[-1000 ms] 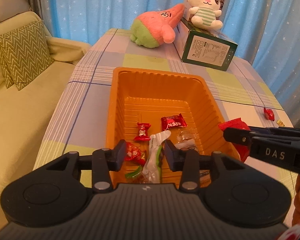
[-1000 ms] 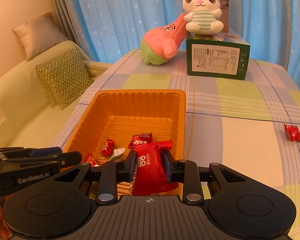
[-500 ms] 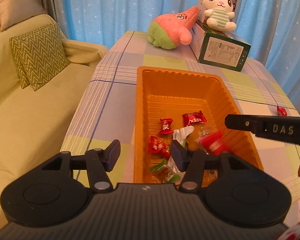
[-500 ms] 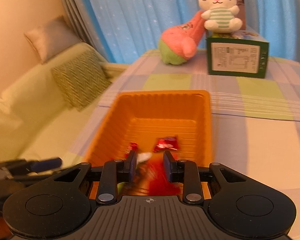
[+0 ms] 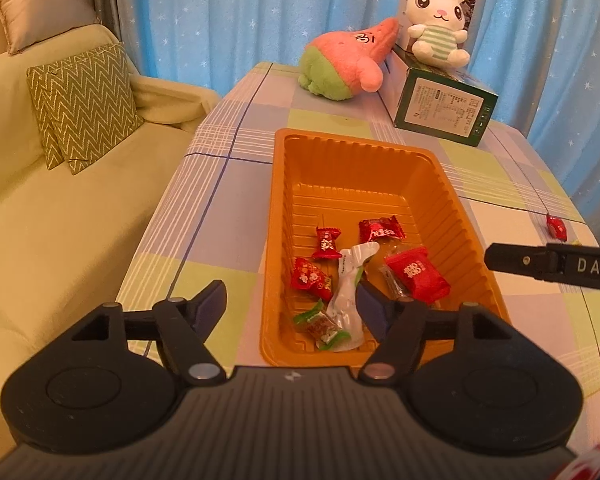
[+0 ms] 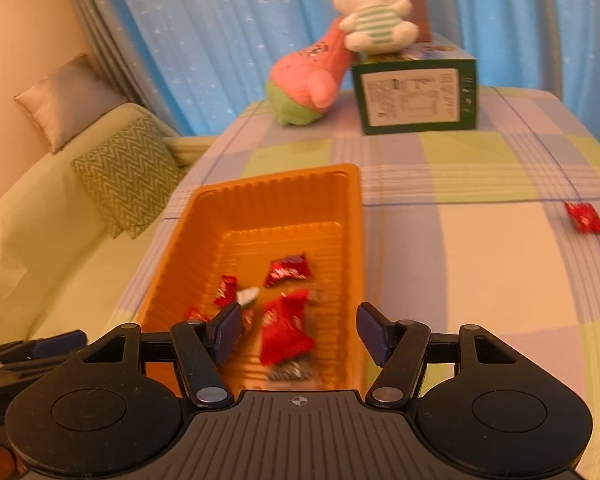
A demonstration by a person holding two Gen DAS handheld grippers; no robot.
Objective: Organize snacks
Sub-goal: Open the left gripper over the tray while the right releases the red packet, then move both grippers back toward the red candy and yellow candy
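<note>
— Snacks? What do they look like, and where?

— Big red packet lies flat in the orange tray, beside smaller red candies and a white-green wrapper.

— Grippers?

— Left gripper and right gripper both spread wide, holding nothing, at the tray's near rim.

— Room?

— One red candy lies well apart on the checked tablecloth.

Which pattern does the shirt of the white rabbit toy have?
The rabbit toy wears pale green and white stripes, clearest in the left wrist view.
</note>
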